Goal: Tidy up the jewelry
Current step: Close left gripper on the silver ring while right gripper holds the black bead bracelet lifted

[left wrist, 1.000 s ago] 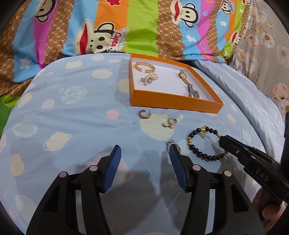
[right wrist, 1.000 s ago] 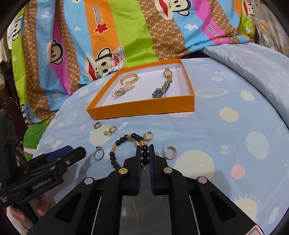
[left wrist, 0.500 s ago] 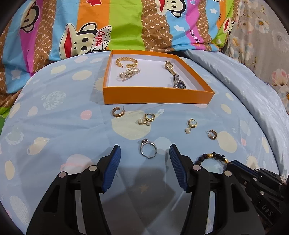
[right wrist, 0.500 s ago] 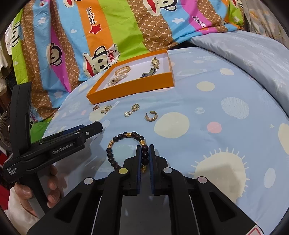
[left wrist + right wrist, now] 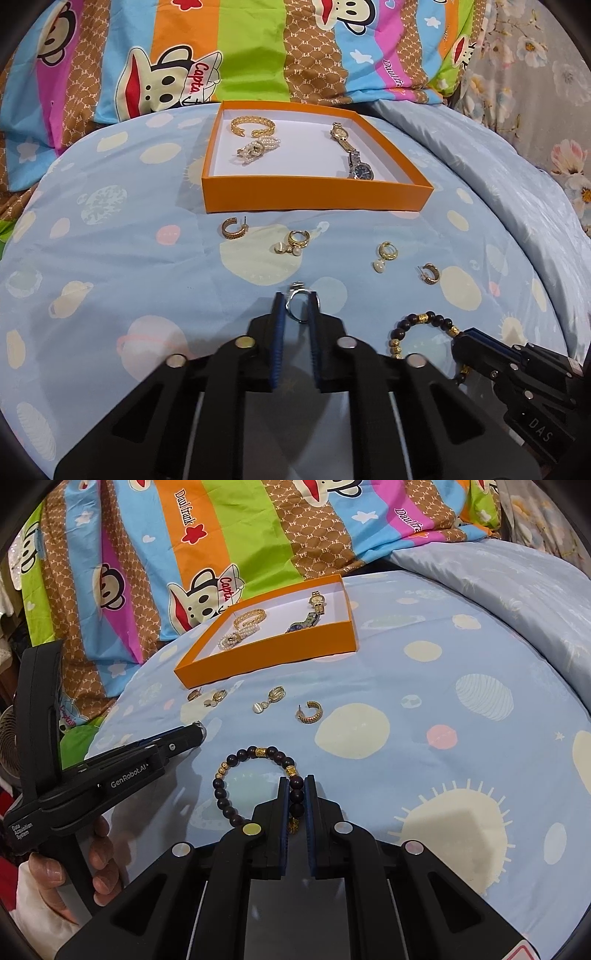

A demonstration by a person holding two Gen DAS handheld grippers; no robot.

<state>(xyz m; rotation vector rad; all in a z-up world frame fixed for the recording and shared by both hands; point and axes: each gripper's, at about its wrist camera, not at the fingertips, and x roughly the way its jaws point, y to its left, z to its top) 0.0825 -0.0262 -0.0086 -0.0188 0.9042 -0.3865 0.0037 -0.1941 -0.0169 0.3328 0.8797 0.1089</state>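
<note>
A silver ring (image 5: 296, 287) stands between the blue pads of my left gripper (image 5: 297, 301), whose jaws are closing onto it and press its sides. My right gripper (image 5: 296, 781) is shut on a dark beaded bracelet (image 5: 240, 755) with gold beads, which lies on the blue sheet. The orange box (image 5: 314, 195) behind holds a gold cuff (image 5: 253, 125), a pearl piece (image 5: 255, 149) and a watch (image 5: 351, 155). Loose on the sheet lie a gold hoop (image 5: 233, 229), two pearl drop earrings (image 5: 293, 242) and another hoop (image 5: 430, 274).
A striped cartoon-print blanket (image 5: 184, 74) rises behind the box. A pale blue quilt (image 5: 498, 184) bulges at the right. A hand (image 5: 99, 853) holds the left gripper's handle at the lower left of the right wrist view.
The left gripper's jaws stood wide apart around the silver ring half a second ago and have now come together on it. The right gripper has kept its grip on the bracelet.
</note>
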